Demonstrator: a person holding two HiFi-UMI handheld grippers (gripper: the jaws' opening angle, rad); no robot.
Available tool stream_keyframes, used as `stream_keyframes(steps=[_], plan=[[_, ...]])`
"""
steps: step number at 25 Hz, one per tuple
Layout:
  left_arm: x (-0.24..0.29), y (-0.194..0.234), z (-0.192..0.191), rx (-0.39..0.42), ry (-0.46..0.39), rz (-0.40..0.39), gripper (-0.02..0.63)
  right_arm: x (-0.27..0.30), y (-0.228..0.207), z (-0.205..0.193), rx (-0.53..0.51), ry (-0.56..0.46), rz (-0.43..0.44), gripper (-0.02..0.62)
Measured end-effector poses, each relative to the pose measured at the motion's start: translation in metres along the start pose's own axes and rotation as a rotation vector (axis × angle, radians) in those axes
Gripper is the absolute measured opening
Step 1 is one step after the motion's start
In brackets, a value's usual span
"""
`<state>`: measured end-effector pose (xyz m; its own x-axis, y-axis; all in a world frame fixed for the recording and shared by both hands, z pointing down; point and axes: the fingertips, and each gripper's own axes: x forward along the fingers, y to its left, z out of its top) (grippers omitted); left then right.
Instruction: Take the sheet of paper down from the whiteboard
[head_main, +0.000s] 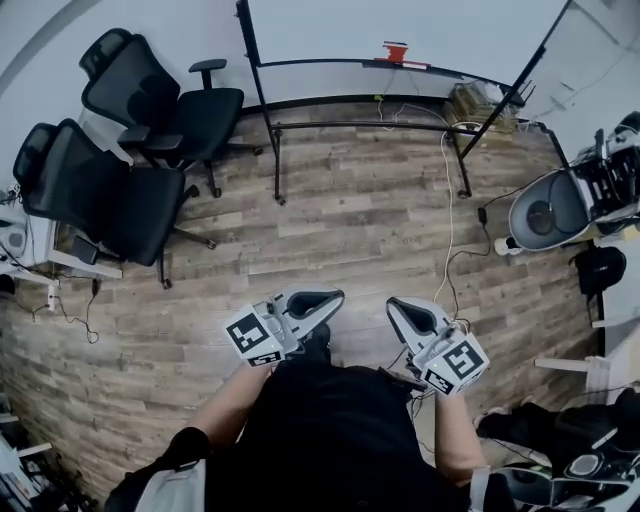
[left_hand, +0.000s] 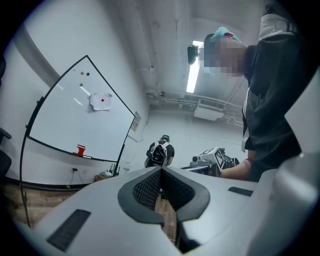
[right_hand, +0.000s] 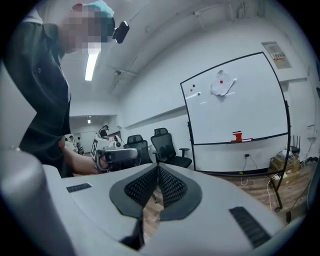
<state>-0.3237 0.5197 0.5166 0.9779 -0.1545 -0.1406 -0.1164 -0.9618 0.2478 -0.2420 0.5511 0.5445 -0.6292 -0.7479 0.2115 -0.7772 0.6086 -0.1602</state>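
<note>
The sheet of paper (left_hand: 101, 101) is a small white piece pinned by a red magnet high on the whiteboard (left_hand: 65, 125). It also shows in the right gripper view, sheet of paper (right_hand: 221, 84) on the whiteboard (right_hand: 245, 110). In the head view only the whiteboard's lower part (head_main: 400, 25) and its tray with a red eraser (head_main: 397, 50) show. My left gripper (head_main: 320, 300) and right gripper (head_main: 403, 312) are held side by side close to my body, well short of the board. Both left gripper (left_hand: 161, 172) and right gripper (right_hand: 158, 170) are shut with nothing in them.
Two black office chairs (head_main: 160, 105) (head_main: 100, 200) stand at the left on the wooden floor. The whiteboard's stand legs (head_main: 277, 160) and loose cables (head_main: 448, 200) lie ahead. A white round device (head_main: 545, 210) and bags sit at the right. A person with a backpack (left_hand: 160, 151) stands far off.
</note>
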Motion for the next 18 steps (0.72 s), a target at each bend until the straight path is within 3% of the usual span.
stream_keyframes(steps=[4, 12, 18], plan=[[0.011, 0.045, -0.001, 0.093, 0.083, -0.024, 0.009, 0.032, -0.024, 0.011, 0.031, -0.023, -0.029, 0.018], [0.067, 0.107, -0.008, 0.030, 0.105, -0.073, 0.009, 0.063, -0.097, 0.014, 0.080, -0.045, -0.041, 0.018], [0.107, 0.167, -0.011, 0.018, 0.147, -0.010, 0.009, 0.076, -0.194, 0.036, 0.049, -0.087, -0.065, 0.018]])
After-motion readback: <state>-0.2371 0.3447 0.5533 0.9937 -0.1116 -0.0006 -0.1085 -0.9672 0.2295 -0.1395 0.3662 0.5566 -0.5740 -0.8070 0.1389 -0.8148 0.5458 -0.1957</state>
